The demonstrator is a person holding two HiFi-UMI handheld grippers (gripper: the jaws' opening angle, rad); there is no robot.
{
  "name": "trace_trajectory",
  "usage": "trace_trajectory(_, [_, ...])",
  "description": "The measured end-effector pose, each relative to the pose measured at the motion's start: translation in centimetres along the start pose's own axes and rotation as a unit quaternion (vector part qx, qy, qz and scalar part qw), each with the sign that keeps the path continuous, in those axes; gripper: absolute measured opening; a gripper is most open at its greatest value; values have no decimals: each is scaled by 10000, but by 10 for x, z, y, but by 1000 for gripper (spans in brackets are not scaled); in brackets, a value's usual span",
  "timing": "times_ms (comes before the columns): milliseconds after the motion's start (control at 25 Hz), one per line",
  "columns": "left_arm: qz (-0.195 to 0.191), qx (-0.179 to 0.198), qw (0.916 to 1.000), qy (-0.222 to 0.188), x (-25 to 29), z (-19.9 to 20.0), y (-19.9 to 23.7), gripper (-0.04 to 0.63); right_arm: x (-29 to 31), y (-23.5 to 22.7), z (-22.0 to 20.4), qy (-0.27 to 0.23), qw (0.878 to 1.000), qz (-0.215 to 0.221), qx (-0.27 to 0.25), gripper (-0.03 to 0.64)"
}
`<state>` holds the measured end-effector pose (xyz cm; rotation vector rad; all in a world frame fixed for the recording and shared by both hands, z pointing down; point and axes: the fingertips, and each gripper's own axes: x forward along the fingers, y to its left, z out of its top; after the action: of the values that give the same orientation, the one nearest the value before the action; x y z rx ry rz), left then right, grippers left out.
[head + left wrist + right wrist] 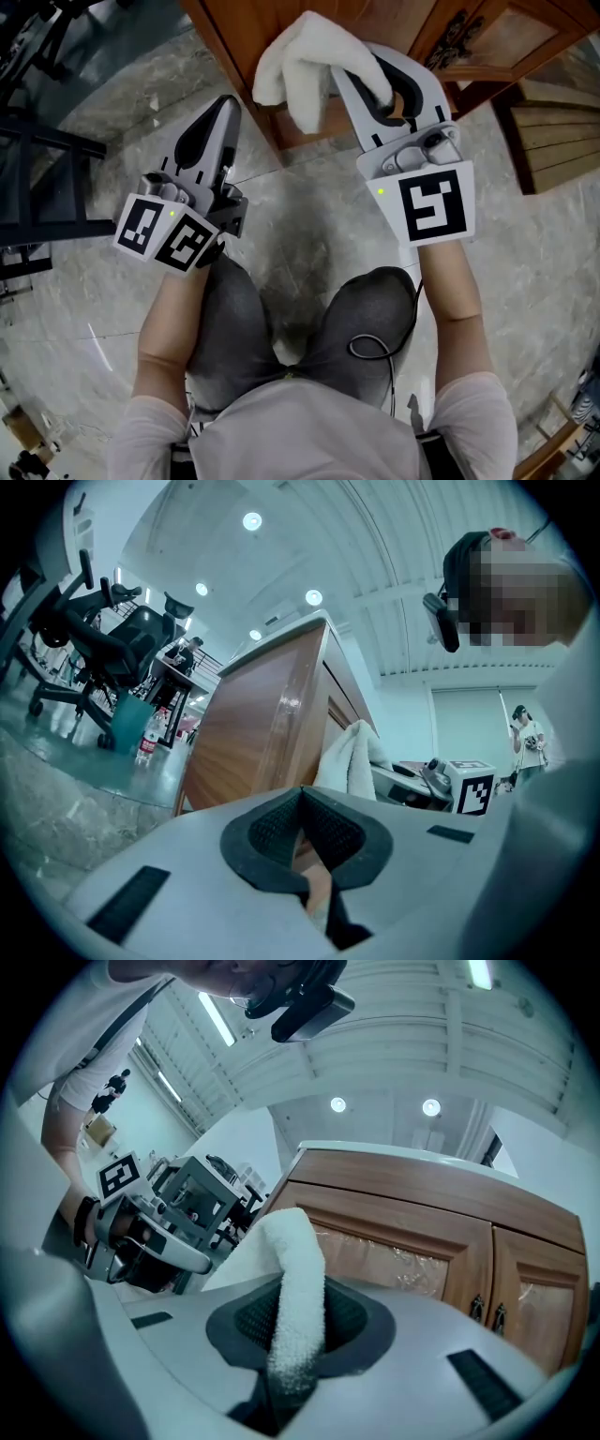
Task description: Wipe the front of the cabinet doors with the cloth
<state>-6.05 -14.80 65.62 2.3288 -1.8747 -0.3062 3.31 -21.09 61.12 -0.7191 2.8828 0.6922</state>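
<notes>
A white cloth (298,67) hangs folded from the tips of my right gripper (361,61), which is shut on it just in front of the wooden cabinet (246,37). In the right gripper view the cloth (295,1288) rises from between the pads, with the glazed cabinet doors (403,1241) and their dark handles (487,1314) behind it. My left gripper (228,103) is shut and holds nothing, off to the left near the cabinet's corner. In the left gripper view the pads (281,827) meet, and the cabinet's side (262,724) and the cloth (352,757) lie beyond.
The floor (309,234) is grey marble, and the person's knees rest on it. A black metal frame (37,141) stands at the left. Wooden slats (553,131) lie at the right. Office chairs (112,649) and a bottle (147,741) are farther off.
</notes>
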Motion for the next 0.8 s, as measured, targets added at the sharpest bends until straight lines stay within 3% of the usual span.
trace_trajectory(320, [-66, -86, 9999, 62, 15, -5, -22, 17, -9, -28, -14, 93, 9997, -208, -64, 81])
trace_trajectory(800, [-187, -541, 9983, -44, 21, -1, -41, 17, -24, -52, -28, 212, 9986, -438, -196, 81])
